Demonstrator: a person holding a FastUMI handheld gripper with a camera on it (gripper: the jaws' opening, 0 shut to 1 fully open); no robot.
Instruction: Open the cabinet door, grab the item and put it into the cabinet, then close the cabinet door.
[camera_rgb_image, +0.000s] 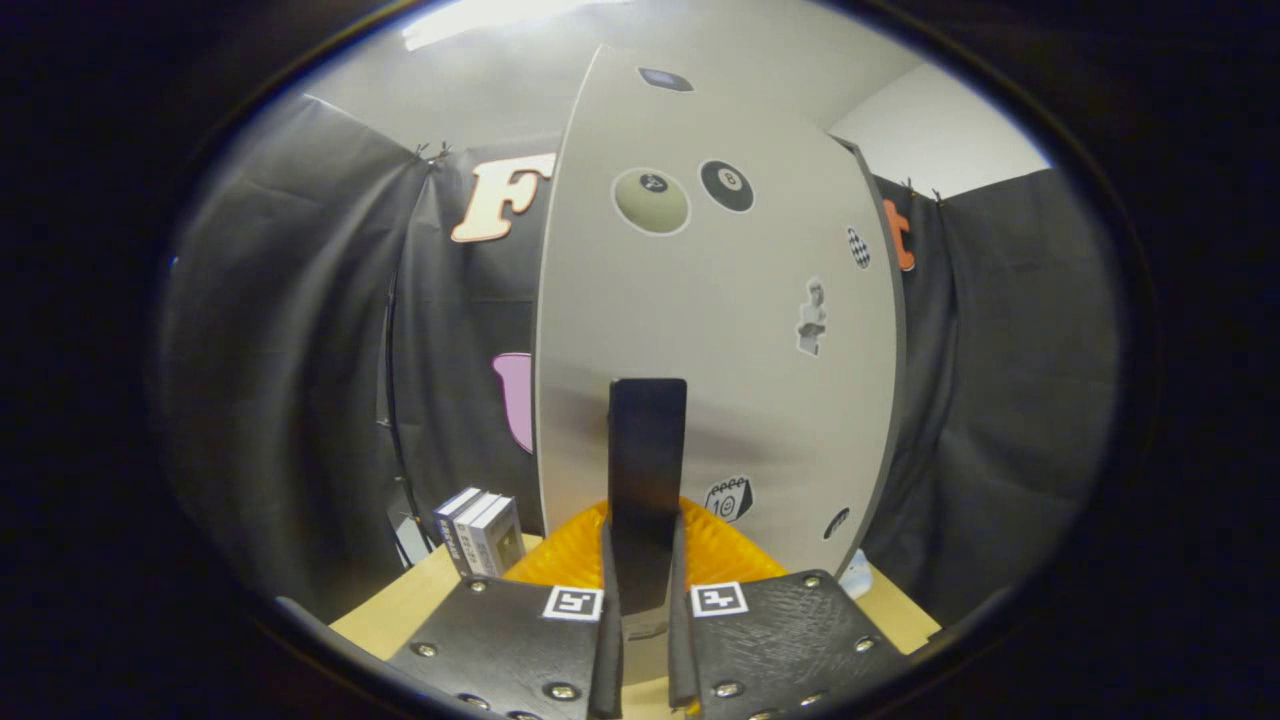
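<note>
A pale cabinet door (720, 330) with several stickers stands upright right in front of me. A dark upright handle (647, 430) is fixed to its lower middle. My gripper (645, 530) is shut on that handle, one finger pressing on each side of its lower part. The door's left edge (545, 330) shows against the dark cloth wall, and whether the door is ajar cannot be told. What lies behind the door is hidden.
A wooden table top (420, 600) lies under the gripper. Three small boxes (480, 530) stand upright on it left of the door. A small white and blue object (857, 578) sits by the door's lower right corner. Dark cloth walls close in both sides.
</note>
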